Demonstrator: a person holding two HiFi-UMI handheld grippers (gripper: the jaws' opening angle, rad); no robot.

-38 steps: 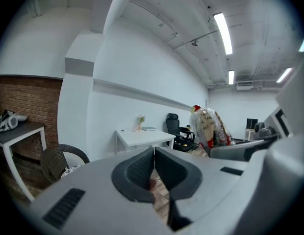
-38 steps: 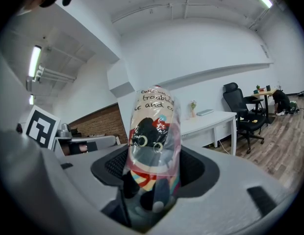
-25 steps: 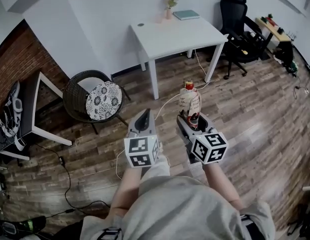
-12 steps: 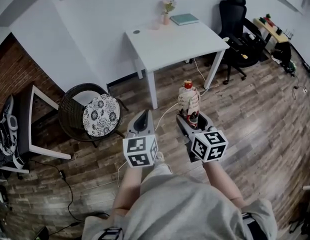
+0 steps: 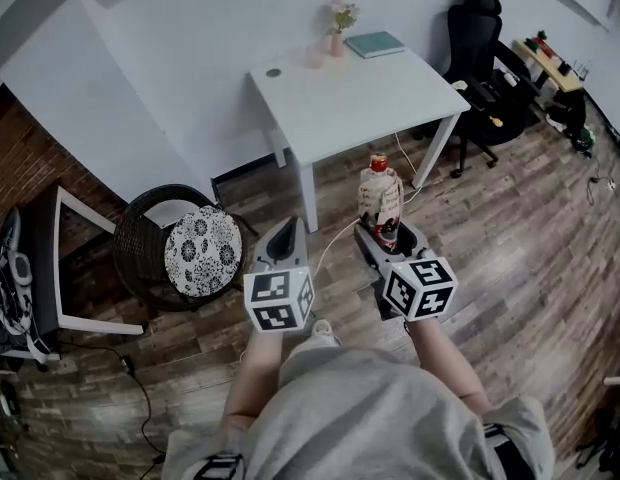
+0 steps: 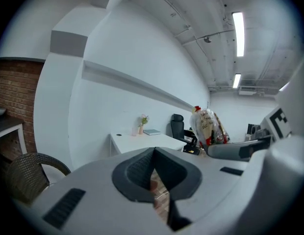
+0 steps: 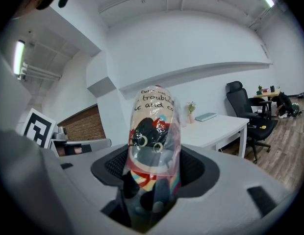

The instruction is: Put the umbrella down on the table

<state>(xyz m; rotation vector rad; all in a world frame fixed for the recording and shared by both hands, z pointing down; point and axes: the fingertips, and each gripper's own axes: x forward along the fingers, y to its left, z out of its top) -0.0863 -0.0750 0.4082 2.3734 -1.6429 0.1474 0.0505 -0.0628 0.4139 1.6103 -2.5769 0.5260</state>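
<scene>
A folded umbrella (image 5: 379, 195) in a clear printed sleeve with a red cap stands upright between the jaws of my right gripper (image 5: 388, 233), which is shut on its lower end. In the right gripper view the umbrella (image 7: 153, 146) fills the middle, with a cartoon face and lettering on it. My left gripper (image 5: 284, 240) is shut, nothing between its jaws (image 6: 153, 180). The white table (image 5: 390, 93) stands ahead against the white wall, some way off from both grippers.
On the table's far edge are a small vase of flowers (image 5: 337, 30) and a teal book (image 5: 376, 44). A wicker chair with a patterned cushion (image 5: 202, 251) is at the left, a black office chair (image 5: 487, 58) at the right. A white cable (image 5: 335, 236) lies on the wooden floor.
Both grippers and the umbrella have come closer to the white table. The wicker chair and the side table have slid left and lower in the head view.
</scene>
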